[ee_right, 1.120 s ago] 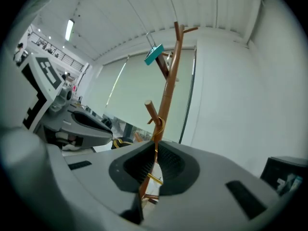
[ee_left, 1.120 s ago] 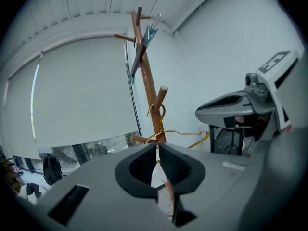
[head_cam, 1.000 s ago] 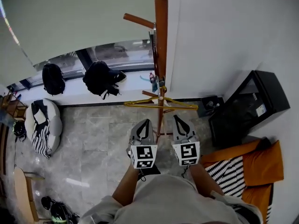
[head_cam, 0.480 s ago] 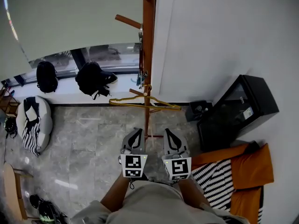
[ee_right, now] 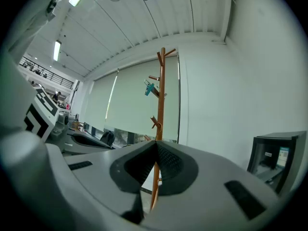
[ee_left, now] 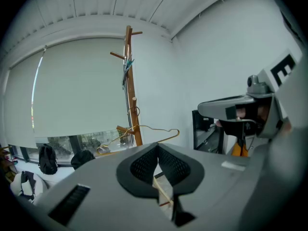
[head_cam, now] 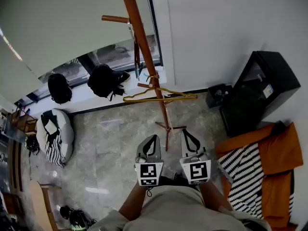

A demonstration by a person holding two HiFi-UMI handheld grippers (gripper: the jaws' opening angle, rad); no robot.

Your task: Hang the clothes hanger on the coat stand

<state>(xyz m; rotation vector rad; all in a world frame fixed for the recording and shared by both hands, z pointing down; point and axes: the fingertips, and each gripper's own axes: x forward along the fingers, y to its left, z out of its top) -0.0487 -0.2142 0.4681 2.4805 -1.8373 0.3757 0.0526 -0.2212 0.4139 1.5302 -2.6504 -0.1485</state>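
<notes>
Holding nothing, closed tight: left tongs [head_cam: 152,138], right tongs [head_cam: 185,134], as hanger [head_cam: 161,96] already hooked on stand [head_cam: 144,57] at 12 o'clock.

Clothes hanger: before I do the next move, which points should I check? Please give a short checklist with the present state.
1. Clothes hanger hangs on the coat stand: ok.
2. Left gripper shut, nothing between its jaws: ok.
3. Right gripper shut, nothing held: ok.
4. Both grippers apart from the stand: ok.
5. Hook fully seated on its peg: cannot tell.
</notes>
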